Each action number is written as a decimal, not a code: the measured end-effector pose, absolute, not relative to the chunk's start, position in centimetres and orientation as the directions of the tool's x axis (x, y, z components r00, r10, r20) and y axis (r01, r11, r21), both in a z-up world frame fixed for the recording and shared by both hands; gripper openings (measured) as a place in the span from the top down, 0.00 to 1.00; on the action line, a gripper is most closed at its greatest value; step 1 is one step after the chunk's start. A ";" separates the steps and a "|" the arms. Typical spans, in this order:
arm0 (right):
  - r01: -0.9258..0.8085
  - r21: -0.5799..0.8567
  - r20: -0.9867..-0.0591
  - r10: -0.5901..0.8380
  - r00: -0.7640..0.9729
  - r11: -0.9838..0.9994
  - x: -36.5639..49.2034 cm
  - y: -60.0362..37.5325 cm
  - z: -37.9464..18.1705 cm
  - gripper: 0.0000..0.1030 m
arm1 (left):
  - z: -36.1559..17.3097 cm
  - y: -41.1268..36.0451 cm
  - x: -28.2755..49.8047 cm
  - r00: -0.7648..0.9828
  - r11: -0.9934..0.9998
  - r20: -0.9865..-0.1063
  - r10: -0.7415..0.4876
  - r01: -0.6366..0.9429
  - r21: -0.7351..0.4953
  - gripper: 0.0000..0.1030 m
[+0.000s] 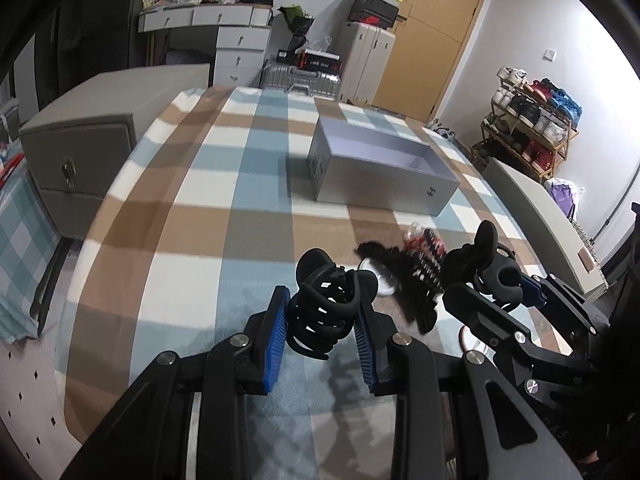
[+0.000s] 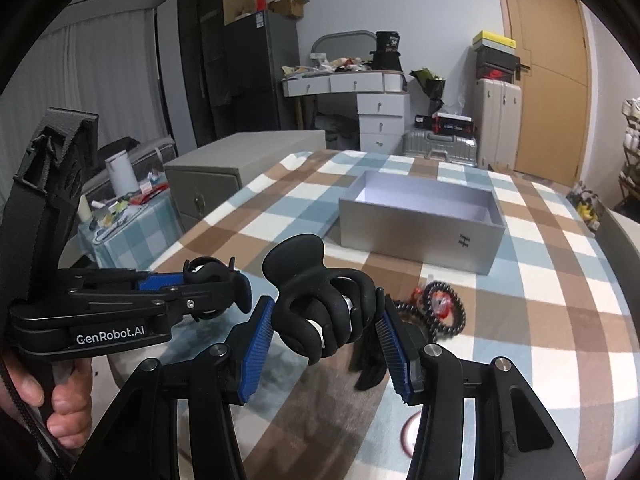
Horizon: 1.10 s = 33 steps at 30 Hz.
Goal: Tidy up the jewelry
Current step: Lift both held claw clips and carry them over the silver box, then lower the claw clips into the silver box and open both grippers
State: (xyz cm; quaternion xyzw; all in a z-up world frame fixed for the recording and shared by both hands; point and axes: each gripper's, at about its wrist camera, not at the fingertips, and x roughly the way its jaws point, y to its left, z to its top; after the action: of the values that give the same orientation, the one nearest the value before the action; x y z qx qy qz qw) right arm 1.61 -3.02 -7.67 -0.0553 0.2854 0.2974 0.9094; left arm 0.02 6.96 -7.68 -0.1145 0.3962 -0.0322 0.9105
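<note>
On a table draped in a blue, brown and white checked cloth [image 1: 192,184], an open-topped grey box [image 1: 380,168] is standing toward the far side, its pale interior showing nothing inside; nearer the camera, between box and grippers, a small heap of jewelry [image 1: 416,272] is lying on the cloth, comprising a coiled black-beaded strand with red pieces [image 2: 442,308], a dark fabric-like item and a white ring-shaped piece [image 1: 384,280]; the left gripper [image 1: 324,312] is clamping a black claw hair clip [image 1: 324,304] between its blue ribbed pads, jaws narrow, above the near edge of the table; the right gripper [image 2: 326,328] is gripping a second black claw clip [image 2: 320,304] with jaws moderately spread, just beside the left gripper and above the heap; a hand [image 2: 60,408] is grasping the left gripper's handle.
</note>
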 end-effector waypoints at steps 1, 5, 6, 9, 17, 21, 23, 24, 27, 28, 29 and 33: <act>-0.570 0.071 -0.542 0.511 0.667 0.819 1.8 -3.3 -7.4 0.51 | -7.4 6.8 0.3 0.690 0.974 -0.709 -0.146 -0.027 -0.226 0.75; -0.552 0.097 -0.515 0.516 0.684 0.828 3.7 -4.8 -6.1 0.51 | -6.8 6.5 1.9 0.706 0.973 -0.690 -0.156 -0.008 -0.229 0.75; -0.547 0.102 -0.510 0.516 0.688 0.831 4.2 -5.1 -5.9 0.51 | -6.7 6.4 2.3 0.709 0.973 -0.686 -0.161 -0.003 -0.232 0.75; -0.543 0.126 -0.498 0.526 0.689 0.830 5.8 -6.0 -5.2 0.51 | -6.2 6.0 3.9 0.720 0.972 -0.672 -0.172 0.014 -0.234 0.75; -0.569 0.210 -0.464 0.593 0.658 0.795 10.0 -7.7 -4.2 0.51 | -4.4 5.5 7.5 0.756 0.969 -0.621 -0.207 0.072 -0.235 0.75; -0.574 0.229 -0.463 0.607 0.646 0.786 12.4 -7.8 -3.9 0.51 | -4.1 5.2 9.7 0.759 0.970 -0.613 -0.219 0.101 -0.221 0.75; -0.579 0.233 -0.460 0.613 0.642 0.781 13.5 -7.8 -3.7 0.51 | -4.2 5.1 10.7 0.754 0.968 -0.615 -0.230 0.114 -0.223 0.75; -0.581 0.237 -0.457 0.617 0.640 0.779 14.2 -7.8 -3.7 0.51 | -4.3 5.0 11.2 0.748 0.967 -0.620 -0.235 0.118 -0.224 0.75; -0.584 0.235 -0.467 0.617 0.633 0.777 16.2 -7.5 -3.8 0.51 | -4.6 4.7 12.9 0.726 0.963 -0.640 -0.253 0.123 -0.242 0.75; -0.582 0.234 -0.470 0.615 0.633 0.779 16.6 -7.5 -4.0 0.51 | -4.7 4.6 13.6 0.721 0.963 -0.645 -0.254 0.122 -0.242 0.75; -0.579 0.237 -0.480 0.613 0.628 0.780 17.5 -7.4 -4.1 0.51 | -4.7 4.6 14.1 0.720 0.963 -0.646 -0.252 0.119 -0.243 0.75; -0.580 0.218 -0.528 0.595 0.606 0.785 20.0 -6.6 -5.3 0.51 | -5.5 4.4 15.6 0.683 0.950 -0.668 -0.295 0.137 -0.280 0.75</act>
State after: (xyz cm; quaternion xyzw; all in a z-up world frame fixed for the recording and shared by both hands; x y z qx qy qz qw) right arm 19.97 -6.59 -5.28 0.0120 0.2989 0.3278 0.8961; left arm 15.62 4.37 -5.49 -0.1042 0.3799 -0.1185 0.9115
